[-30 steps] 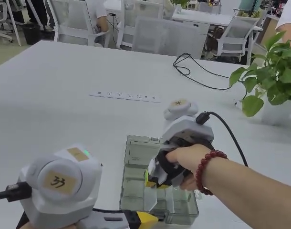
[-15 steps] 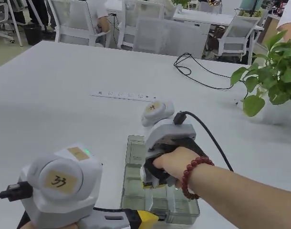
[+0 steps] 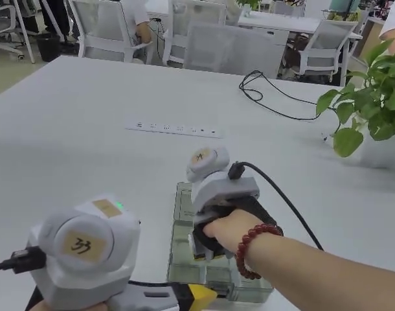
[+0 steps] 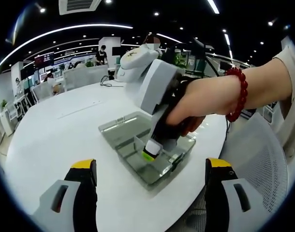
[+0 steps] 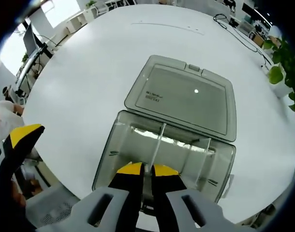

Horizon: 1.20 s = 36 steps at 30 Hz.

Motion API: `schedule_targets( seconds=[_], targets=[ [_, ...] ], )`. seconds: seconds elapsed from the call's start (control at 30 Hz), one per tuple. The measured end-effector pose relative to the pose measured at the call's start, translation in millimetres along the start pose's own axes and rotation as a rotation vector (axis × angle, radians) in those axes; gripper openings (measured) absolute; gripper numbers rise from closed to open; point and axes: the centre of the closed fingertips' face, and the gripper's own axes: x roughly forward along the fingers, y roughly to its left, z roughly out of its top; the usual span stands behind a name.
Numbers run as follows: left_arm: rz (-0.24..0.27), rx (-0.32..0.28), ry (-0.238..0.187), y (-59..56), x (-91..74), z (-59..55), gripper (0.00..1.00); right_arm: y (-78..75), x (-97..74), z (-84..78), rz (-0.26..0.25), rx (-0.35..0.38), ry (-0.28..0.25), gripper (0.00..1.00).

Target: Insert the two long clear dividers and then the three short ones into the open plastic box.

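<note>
Directly under the tips of the right gripper (image 5: 146, 169) lies the tray of the open plastic box (image 5: 106, 159), with its lid (image 5: 186, 94) folded flat on the table (image 3: 87, 129) beyond. The jaws are pressed almost together, apparently pinching the top edge of a clear divider (image 5: 158, 140). Its long axis runs straight ahead from the tips toward the hinge, in line with the jaws. A second clear piece (image 5: 205, 147) stands upright in the tray, off to the right of the tips. The right hand (image 3: 226, 227) grips from above and points the tool steeply down into the tray, so this is the working side. The left gripper (image 4: 150, 164) sits back from the box with its jaws spread wide and empty, and the box lies ahead between them.
</note>
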Motion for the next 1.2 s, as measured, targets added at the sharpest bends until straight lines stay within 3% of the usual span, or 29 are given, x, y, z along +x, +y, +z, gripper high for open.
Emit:
schedule_targets(
  seconds=[0.13, 0.47, 0.63, 0.73, 0.93, 1.2],
  targets=[
    [0.009, -0.004, -0.005, 2.0, -2.0, -0.1, 0.95, -0.1, 0.1, 0.1, 0.008, 0.005, -0.006, 0.08],
    [0.032, -0.009, -0.007, 5.9, -6.8, -0.1, 0.95, 5.4, 0.0, -0.2, 0.12, 0.033, -0.048, 0.15],
    [0.031, -0.003, -0.011, 4.3, -8.3, 2.0, 0.95, 7.4, -6.5, 3.4, 0.147, 0.031, -0.081, 0.22],
    [0.033, 0.0, -0.014, 2.3, -9.6, 3.6, 0.96, 11.9, -14.4, 7.9, 0.183, -0.019, -0.132, 0.25],
    [0.046, -0.009, -0.014, 2.1, -10.4, 4.5, 0.96, 12.2, -27.4, 4.5, 0.221, -0.106, -0.158, 0.33],
    [0.061, -0.017, -0.009, -1.1, -12.1, 3.0, 0.96, 6.2, -44.1, -7.4, 0.265, -0.326, -0.2, 0.4]
  ],
)
